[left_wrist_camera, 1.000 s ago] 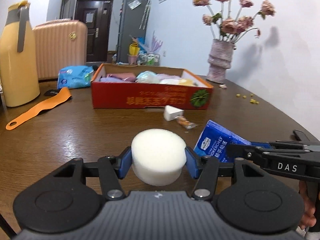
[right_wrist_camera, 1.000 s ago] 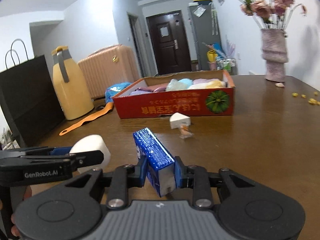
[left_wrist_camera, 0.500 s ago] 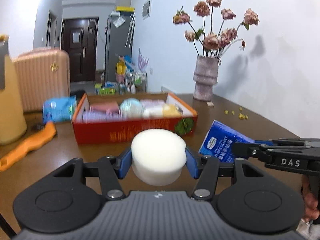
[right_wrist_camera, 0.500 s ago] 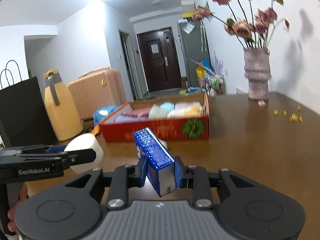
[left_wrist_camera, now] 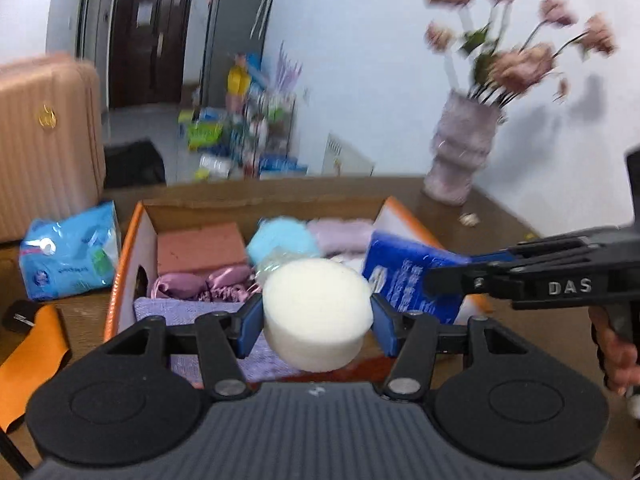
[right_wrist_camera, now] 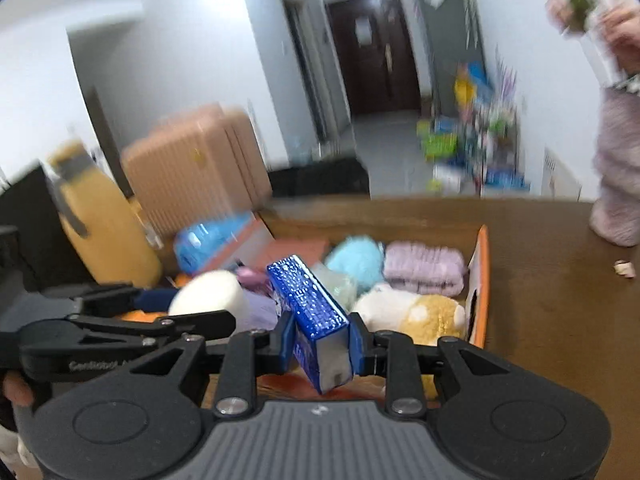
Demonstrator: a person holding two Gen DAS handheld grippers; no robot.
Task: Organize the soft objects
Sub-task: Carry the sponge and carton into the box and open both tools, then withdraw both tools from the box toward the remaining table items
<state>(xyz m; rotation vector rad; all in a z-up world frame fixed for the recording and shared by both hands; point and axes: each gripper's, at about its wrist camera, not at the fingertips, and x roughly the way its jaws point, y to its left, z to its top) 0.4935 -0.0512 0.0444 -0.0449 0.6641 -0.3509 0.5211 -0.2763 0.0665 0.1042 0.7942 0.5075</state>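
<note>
My left gripper (left_wrist_camera: 316, 320) is shut on a white round sponge (left_wrist_camera: 316, 312) and holds it above the near side of the red cardboard box (left_wrist_camera: 124, 248). My right gripper (right_wrist_camera: 318, 344) is shut on a blue tissue pack (right_wrist_camera: 310, 308) and holds it over the same box (right_wrist_camera: 482, 280). The tissue pack also shows in the left wrist view (left_wrist_camera: 408, 276), and the sponge in the right wrist view (right_wrist_camera: 210, 296). The box holds several soft items: a pink block (left_wrist_camera: 200, 250), a light blue fluffy ball (left_wrist_camera: 280, 240), a lilac folded towel (right_wrist_camera: 424, 266) and a yellow-white plush (right_wrist_camera: 420, 316).
A blue wet-wipes pack (left_wrist_camera: 70, 256) and an orange strap (left_wrist_camera: 28, 352) lie left of the box. A yellow jug (right_wrist_camera: 100, 236) and a pink suitcase (left_wrist_camera: 44, 140) stand at the left. A vase of flowers (left_wrist_camera: 464, 156) stands at the back right on the wooden table (right_wrist_camera: 560, 320).
Both grippers have risen and moved forward from the table's near part to above the box, each still holding its object. The view now looks down into the box.
</note>
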